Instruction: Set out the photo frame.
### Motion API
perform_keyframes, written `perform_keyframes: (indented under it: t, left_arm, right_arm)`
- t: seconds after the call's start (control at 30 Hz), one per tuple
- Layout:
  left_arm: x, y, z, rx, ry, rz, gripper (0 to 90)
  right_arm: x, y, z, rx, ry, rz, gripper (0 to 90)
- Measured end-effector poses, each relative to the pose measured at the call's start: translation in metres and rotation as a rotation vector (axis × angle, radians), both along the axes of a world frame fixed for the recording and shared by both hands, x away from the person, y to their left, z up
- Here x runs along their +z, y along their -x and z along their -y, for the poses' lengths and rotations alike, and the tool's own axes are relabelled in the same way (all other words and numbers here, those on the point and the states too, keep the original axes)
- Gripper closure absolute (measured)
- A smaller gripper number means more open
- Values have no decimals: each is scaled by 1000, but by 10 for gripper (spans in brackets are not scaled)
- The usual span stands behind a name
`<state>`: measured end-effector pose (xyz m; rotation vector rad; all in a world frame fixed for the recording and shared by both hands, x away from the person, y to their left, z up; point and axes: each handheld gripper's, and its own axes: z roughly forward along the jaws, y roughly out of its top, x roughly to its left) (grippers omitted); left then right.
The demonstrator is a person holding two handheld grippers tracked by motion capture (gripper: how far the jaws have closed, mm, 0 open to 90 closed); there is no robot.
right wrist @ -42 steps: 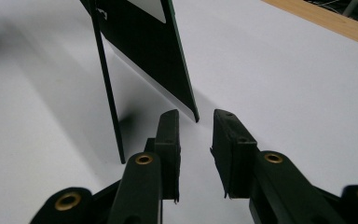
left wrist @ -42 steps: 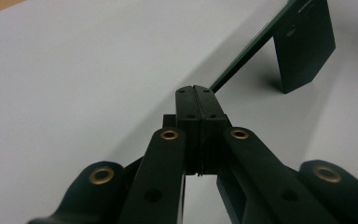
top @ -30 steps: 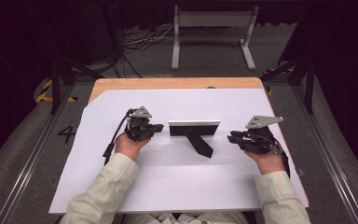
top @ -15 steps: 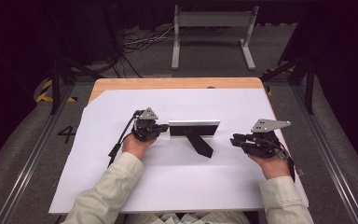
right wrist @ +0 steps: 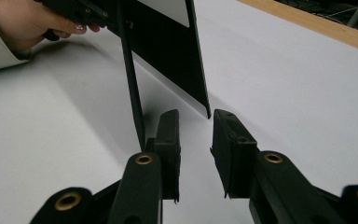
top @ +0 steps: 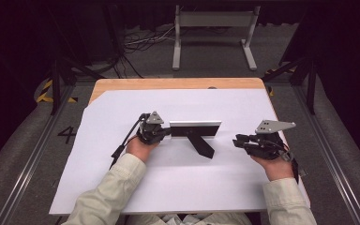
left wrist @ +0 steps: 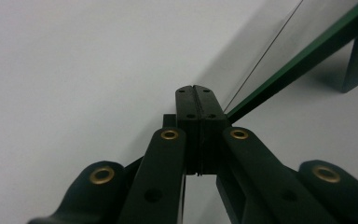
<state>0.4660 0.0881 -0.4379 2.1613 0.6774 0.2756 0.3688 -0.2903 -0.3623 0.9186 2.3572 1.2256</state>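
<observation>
A black picture frame (top: pixel 194 127) stands upright mid-table on its back stand (top: pixel 201 144), which leans toward me. My left gripper (top: pixel 166 133) is at the frame's left end with its jaws shut. In the left gripper view the pads (left wrist: pixel 186 102) press flat together, and the frame's dark edge (left wrist: pixel 298 58) runs off from beside the tips (left wrist: pixel 196 91). My right gripper (top: pixel 236 140) lies right of the frame, open. Its jaws have just opened a little, with nothing between them. The frame's lower corner (right wrist: pixel 208 112) sits just ahead of my right gripper (right wrist: pixel 196 114), the stand (right wrist: pixel 130 79) to its left.
A white sheet (top: pixel 215 187) covers the wooden table (top: pixel 178 83). The table's right edge is close to my right hand. A grey metal stand (top: pixel 213 21) and cables lie on the floor beyond the far edge.
My left gripper has slid right and slightly down, up to the frame's left end. The right hand has barely shifted, and the frame has not moved.
</observation>
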Motion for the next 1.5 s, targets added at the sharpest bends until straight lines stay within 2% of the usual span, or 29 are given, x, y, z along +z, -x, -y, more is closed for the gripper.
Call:
perform_keyframes:
  t: [0.1,0.13,0.27,0.43,0.67,0.73,0.9,1.13,1.23,1.5]
  left_arm:
    - [-1,-1,1,-6,9,-23,900]
    - [-1,-1,0,-1,25,-50,900]
    - [-1,-1,0,-4,23,-55,900]
    - [1,1,1,-28,1,-39,900]
    - [4,5,0,-84,-33,-40,900]
    - [5,7,-1,-102,-28,-49,900]
    - [9,13,0,-159,-59,-58,900]
    - [10,18,2,-211,-66,-77,900]
    - [11,22,4,-248,-76,-93,900]
    - [12,27,9,-292,-81,-108,900]
  right_arm:
    - [1,1,1,1,-4,-1,713]
    - [1,1,1,0,-5,0,712]
    - [1,1,1,3,-7,1,710]
    - [1,1,1,5,-6,1,710]
    - [3,2,1,11,-4,-6,705]
    - [3,2,1,12,-4,-6,699]
    - [4,1,1,14,-1,-8,693]
    - [5,1,-1,20,13,-8,693]
    - [5,1,-1,23,19,-18,693]
    - [5,2,-3,21,26,-24,691]
